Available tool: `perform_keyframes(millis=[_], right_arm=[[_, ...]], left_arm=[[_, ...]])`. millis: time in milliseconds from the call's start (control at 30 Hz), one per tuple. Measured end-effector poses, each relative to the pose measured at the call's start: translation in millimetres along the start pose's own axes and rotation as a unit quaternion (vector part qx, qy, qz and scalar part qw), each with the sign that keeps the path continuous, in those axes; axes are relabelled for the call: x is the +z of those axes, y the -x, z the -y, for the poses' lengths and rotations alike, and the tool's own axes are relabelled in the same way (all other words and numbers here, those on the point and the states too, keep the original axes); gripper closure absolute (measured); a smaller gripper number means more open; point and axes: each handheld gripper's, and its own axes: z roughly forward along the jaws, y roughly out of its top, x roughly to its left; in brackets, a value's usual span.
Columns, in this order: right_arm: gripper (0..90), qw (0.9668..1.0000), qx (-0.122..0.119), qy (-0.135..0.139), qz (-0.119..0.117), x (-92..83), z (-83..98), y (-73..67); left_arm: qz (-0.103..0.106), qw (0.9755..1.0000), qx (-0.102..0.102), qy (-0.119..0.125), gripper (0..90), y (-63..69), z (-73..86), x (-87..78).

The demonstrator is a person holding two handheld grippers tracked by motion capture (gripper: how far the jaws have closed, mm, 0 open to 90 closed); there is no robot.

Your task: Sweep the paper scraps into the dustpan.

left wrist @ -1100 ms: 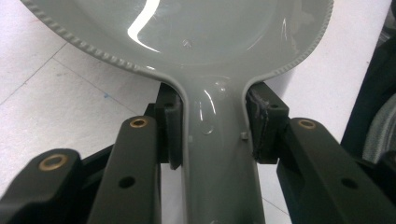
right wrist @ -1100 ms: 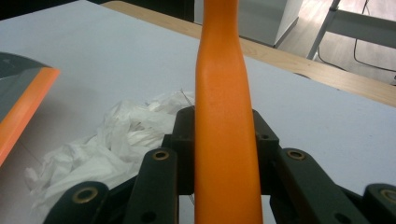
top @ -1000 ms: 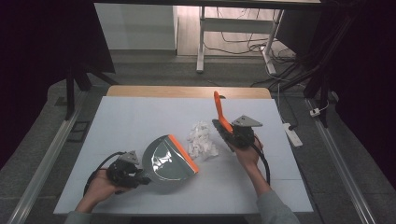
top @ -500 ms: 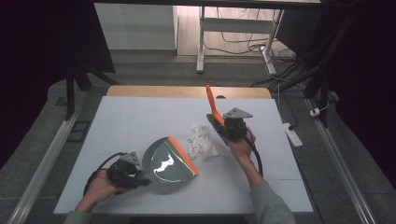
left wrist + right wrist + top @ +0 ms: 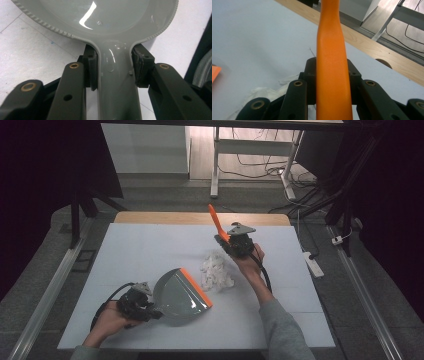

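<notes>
A grey dustpan (image 5: 177,296) with an orange lip rests on the white table (image 5: 150,250), its mouth facing a heap of crumpled white paper (image 5: 216,270). My left gripper (image 5: 145,306) is shut on the dustpan's grey handle (image 5: 117,82), the pads pressing both sides. My right gripper (image 5: 229,245) is shut on an orange brush handle (image 5: 216,223) that slants up and away from it, just behind the paper. In the right gripper view the orange brush handle (image 5: 332,67) runs up between the jaws, with the crumpled paper (image 5: 268,93) low at the left.
A wooden strip (image 5: 200,218) edges the table's far side. A white power strip (image 5: 313,264) lies on the floor to the right, and metal rails (image 5: 50,285) run along both sides. A table leg and cables (image 5: 250,155) stand beyond.
My right gripper has carried the orange brush handle to the left and a little farther back, behind the paper heap. The dustpan's orange lip now sits closer to the paper.
</notes>
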Motion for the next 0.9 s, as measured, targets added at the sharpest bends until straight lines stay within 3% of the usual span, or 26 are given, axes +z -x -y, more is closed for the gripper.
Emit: perform_keyframes(millis=[567, 900], right_arm=[[70.3, 0.9993, -0.012, -0.037, 0.002, 20.1, 6.5, 1.2], [70.5, 0.9974, -0.020, -0.067, -0.016, 32.4, 8.6, -12.6]], left_arm=[[0.008, 0.9999, -0.008, -0.003, 61.4, -2.3, -8.5, 6.7], [0.011, 0.9999, -0.012, -0.003, 61.4, -3.2, -9.3, 7.9]])
